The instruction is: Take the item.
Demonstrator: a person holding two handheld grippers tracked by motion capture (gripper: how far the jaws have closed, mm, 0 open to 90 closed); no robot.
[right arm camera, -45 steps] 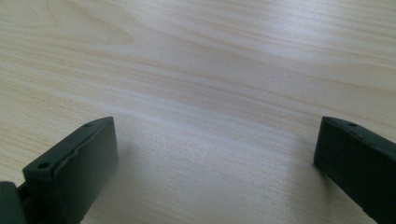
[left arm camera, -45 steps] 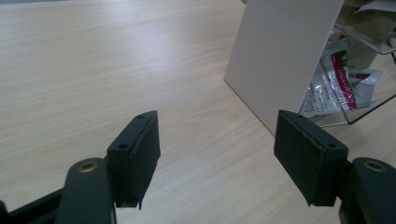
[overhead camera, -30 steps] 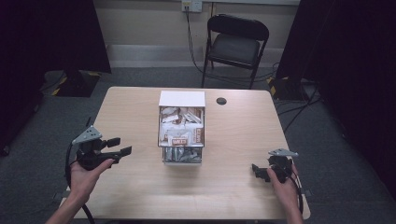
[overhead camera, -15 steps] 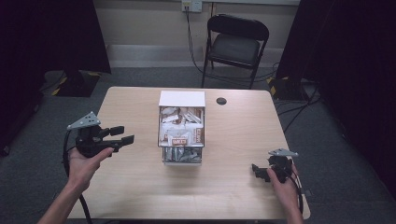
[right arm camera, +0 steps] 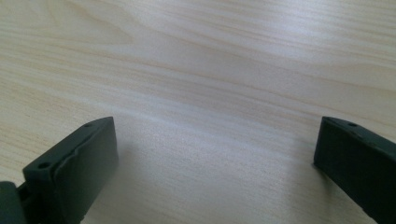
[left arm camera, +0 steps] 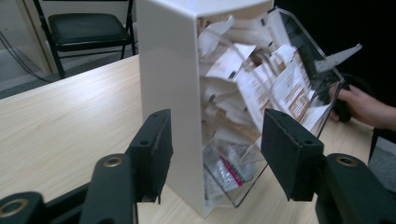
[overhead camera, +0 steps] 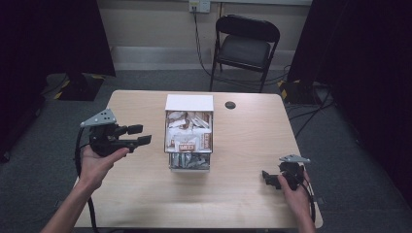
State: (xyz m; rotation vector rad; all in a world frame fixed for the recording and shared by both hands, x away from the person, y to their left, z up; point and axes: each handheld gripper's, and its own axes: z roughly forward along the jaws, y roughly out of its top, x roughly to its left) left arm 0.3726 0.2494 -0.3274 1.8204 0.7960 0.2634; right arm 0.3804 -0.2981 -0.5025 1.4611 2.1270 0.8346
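The packet dispenser (overhead camera: 189, 133), a white box with a clear front stuffed with paper sachets, stands upright at the centre of the worktop (overhead camera: 145, 194). The left claw (overhead camera: 138, 135) hangs raised at nine o'clock of it, jaws apart and empty, aimed at its side wall. In the left gripper view the left claw (left arm camera: 215, 147) frames the dispenser's (left arm camera: 170, 93) white side and clear front between its pads, near but not touching. The right claw (overhead camera: 267, 178) sits low at about four o'clock, well apart from the box, jaws wide open over bare wood with nothing between them.

Outward from there, a small dark disc (overhead camera: 230, 105) lies on the worktop at one o'clock of the dispenser, and a folding chair (overhead camera: 245, 46) stands beyond the far edge at twelve.

The likely risks come from the box being tall and narrow. A sideways push from the left claw high on the wall could tip or slide it toward three o'clock, since the right claw is too far off to brace it. The smooth wall may also let the pads slip, and a tilt could spill sachets through the opening at the bottom of the clear front.
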